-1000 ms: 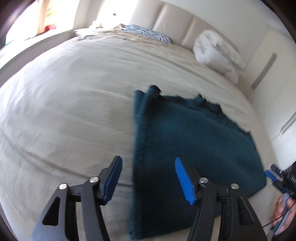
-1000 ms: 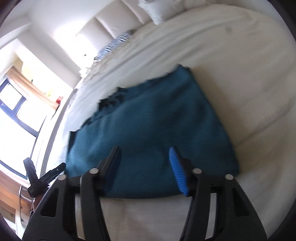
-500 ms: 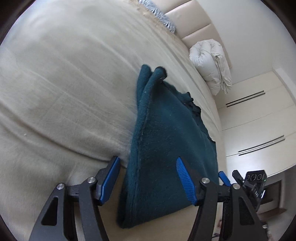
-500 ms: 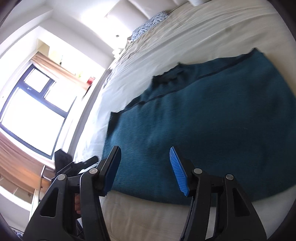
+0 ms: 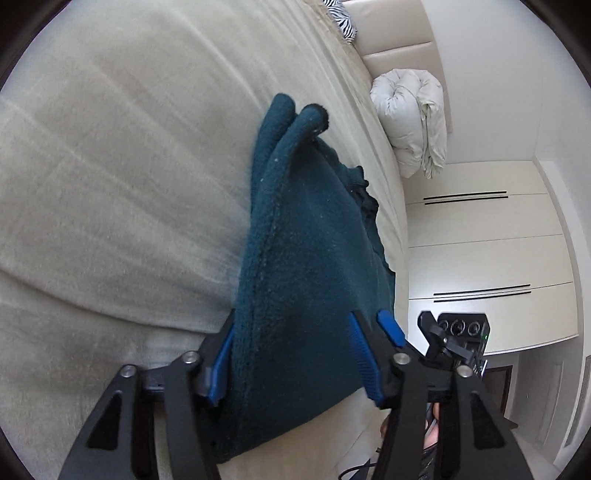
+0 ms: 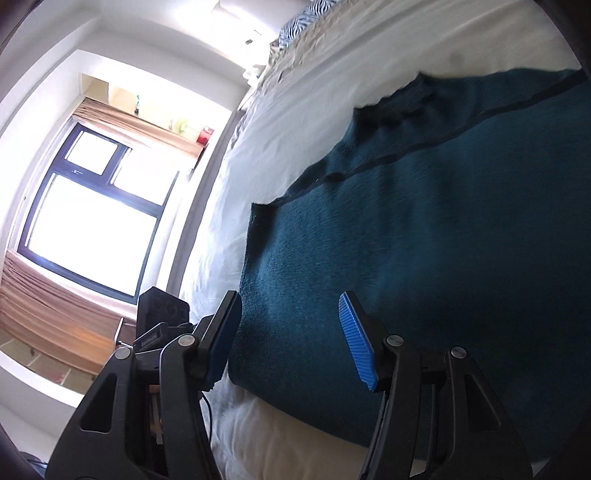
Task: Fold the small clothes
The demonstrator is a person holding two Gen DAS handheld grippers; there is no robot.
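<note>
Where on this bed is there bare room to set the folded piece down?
Bare bedspread runs wide on the window side of the teal garment, up toward the striped pillow. Crowded: the near edge, where the left gripper, jaws closing around the garment's corner, and the right gripper work, and the rolled duvet by the headboard.

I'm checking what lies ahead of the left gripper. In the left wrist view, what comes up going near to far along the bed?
Left gripper → dark teal fleece garment → rolled white duvet → zebra-striped pillow.
</note>
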